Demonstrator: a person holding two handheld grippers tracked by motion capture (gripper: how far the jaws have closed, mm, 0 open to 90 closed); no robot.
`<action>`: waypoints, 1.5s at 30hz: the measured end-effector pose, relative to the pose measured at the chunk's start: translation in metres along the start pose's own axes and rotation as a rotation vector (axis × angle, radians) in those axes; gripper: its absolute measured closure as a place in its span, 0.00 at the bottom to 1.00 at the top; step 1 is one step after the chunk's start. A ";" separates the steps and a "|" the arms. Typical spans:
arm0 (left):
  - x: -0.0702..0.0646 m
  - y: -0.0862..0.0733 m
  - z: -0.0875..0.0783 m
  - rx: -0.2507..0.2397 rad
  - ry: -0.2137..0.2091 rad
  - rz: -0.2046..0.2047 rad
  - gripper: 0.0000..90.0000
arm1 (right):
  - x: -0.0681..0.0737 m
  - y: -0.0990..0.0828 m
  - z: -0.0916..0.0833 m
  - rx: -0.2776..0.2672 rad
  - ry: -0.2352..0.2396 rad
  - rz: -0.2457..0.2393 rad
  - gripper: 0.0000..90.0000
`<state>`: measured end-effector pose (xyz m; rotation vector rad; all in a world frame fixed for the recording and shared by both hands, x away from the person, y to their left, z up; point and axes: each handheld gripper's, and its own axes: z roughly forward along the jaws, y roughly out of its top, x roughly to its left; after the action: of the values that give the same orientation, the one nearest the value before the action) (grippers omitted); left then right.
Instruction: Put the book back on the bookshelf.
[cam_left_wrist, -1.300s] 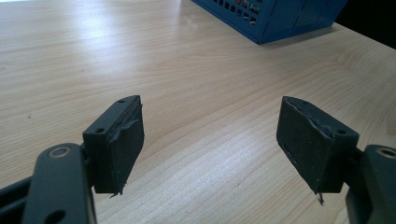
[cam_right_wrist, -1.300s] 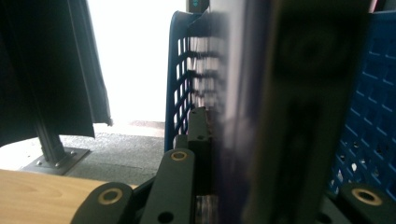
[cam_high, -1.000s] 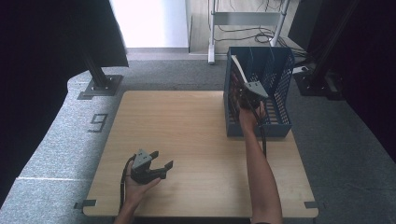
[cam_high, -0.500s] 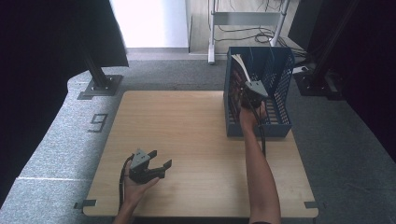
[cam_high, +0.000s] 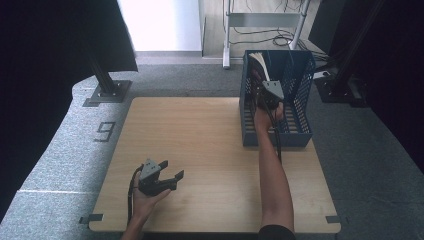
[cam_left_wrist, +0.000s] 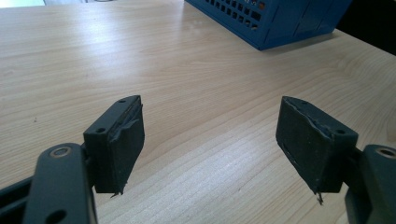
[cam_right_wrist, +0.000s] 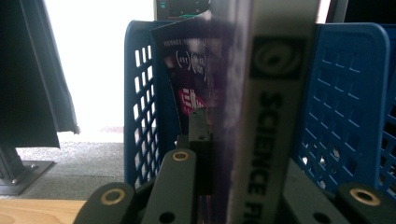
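Note:
A blue slotted basket stands upright at the table's far right; its mesh walls surround the right gripper view. Inside it stand books, one with a white spine printed "SCIENCE", whose pale top leans left. My right gripper reaches into the basket and is shut on that book; its left jaw presses the dark cover, and its right jaw is hidden behind the spine. My left gripper rests in a hand low over the table's front left, open, nothing between its pads.
The wooden table is bare between the two hands, as the left gripper view shows, with the basket's corner beyond. A black stand base sits on the grey floor past the table's far left corner.

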<state>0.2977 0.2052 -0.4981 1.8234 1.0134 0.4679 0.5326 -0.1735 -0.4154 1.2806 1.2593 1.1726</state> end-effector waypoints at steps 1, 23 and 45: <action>0.000 0.000 0.000 -0.001 0.002 -0.001 0.26 | 0.000 -0.001 0.001 -0.002 0.003 0.002 0.91; -0.002 0.001 -0.005 -0.013 -0.022 -0.006 0.27 | 0.020 -0.011 -0.024 0.020 0.198 -0.075 0.76; -0.005 0.001 -0.002 -0.007 -0.039 0.005 0.27 | 0.018 -0.028 -0.036 0.088 0.260 -0.104 0.56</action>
<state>0.2936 0.2026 -0.4959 1.8223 0.9802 0.4366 0.4948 -0.1554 -0.4403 1.1365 1.5634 1.2491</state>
